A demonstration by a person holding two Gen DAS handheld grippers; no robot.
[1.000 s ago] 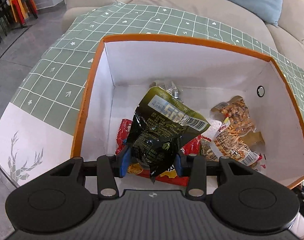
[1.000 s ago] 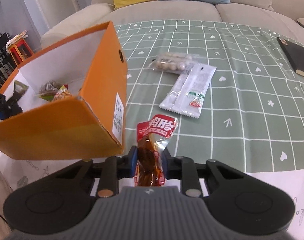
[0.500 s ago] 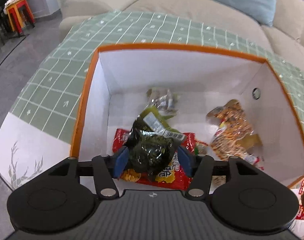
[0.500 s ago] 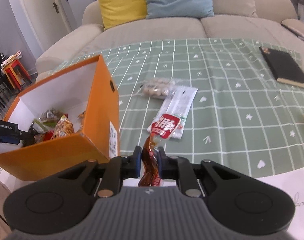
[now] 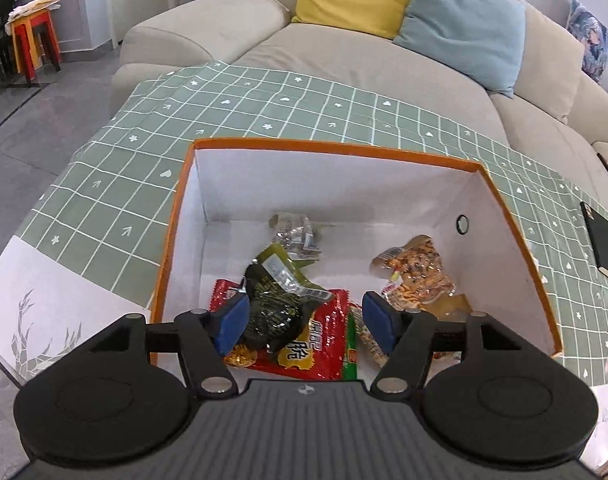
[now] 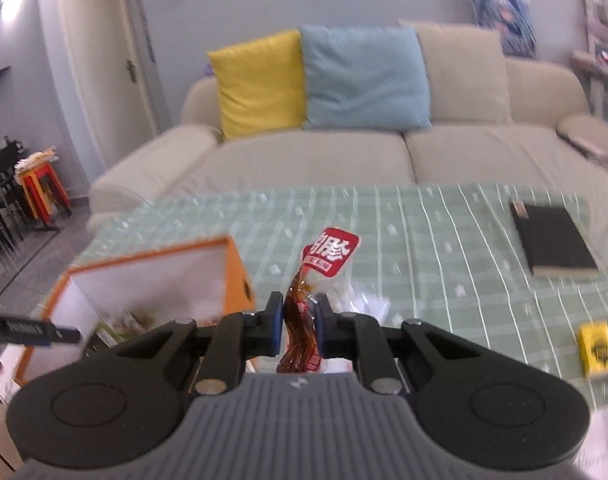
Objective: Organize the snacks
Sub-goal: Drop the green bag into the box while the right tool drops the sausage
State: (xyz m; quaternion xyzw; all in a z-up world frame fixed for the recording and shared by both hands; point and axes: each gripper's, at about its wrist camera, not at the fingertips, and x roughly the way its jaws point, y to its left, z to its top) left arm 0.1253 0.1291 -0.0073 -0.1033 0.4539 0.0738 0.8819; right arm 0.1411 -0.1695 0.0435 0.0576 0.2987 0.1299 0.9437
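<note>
the right gripper [image 6: 299, 316] has its fingers clamped on a thin red-brown snack sachet [image 6: 304, 312], in the air beside the orange cardboard box [image 6: 236, 276]. the slippery sachet may slide out before the box. the left gripper [image 5: 306, 316], fingers apart, hangs over a dark green snack packet [image 5: 276, 304] lying inside.

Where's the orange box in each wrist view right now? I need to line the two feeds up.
Left wrist: the orange box fills the centre, open top facing the camera, snacks inside, the open left tool over it.
Right wrist: the box sits lower left, blurred, left of the right tool.
Shared landmark: the black notebook on the green tablecloth.
</note>
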